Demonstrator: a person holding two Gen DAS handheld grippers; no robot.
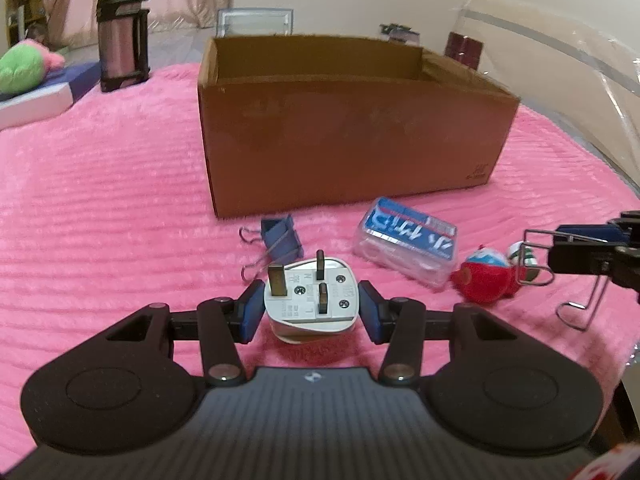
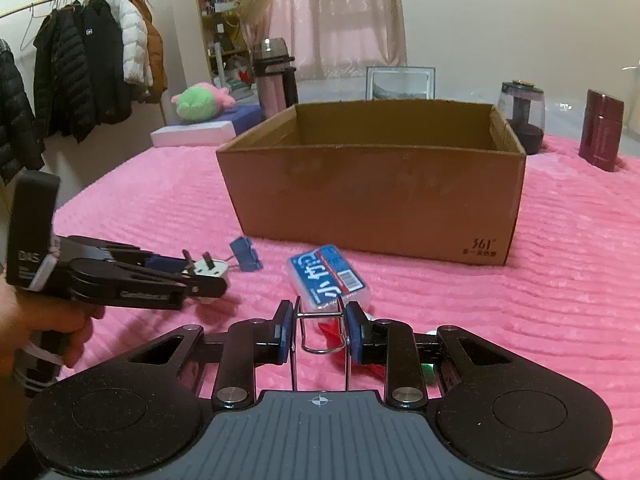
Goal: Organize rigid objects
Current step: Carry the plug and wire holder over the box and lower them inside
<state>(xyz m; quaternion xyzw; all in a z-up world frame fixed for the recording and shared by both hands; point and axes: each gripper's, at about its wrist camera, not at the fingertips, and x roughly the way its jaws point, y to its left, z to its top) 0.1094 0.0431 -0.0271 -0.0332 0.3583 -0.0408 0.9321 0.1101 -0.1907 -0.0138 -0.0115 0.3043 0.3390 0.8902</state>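
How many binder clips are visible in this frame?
2. One blue binder clip lies on the pink blanket just behind the white plug; the other binder clip is clamped in the right gripper. More could be hidden in the cardboard box.

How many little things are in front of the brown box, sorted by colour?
Blue: 2, binder clip and card case
White: 1, plug
Red: 1, toy
Silver: 1, wire piece
Total: 5
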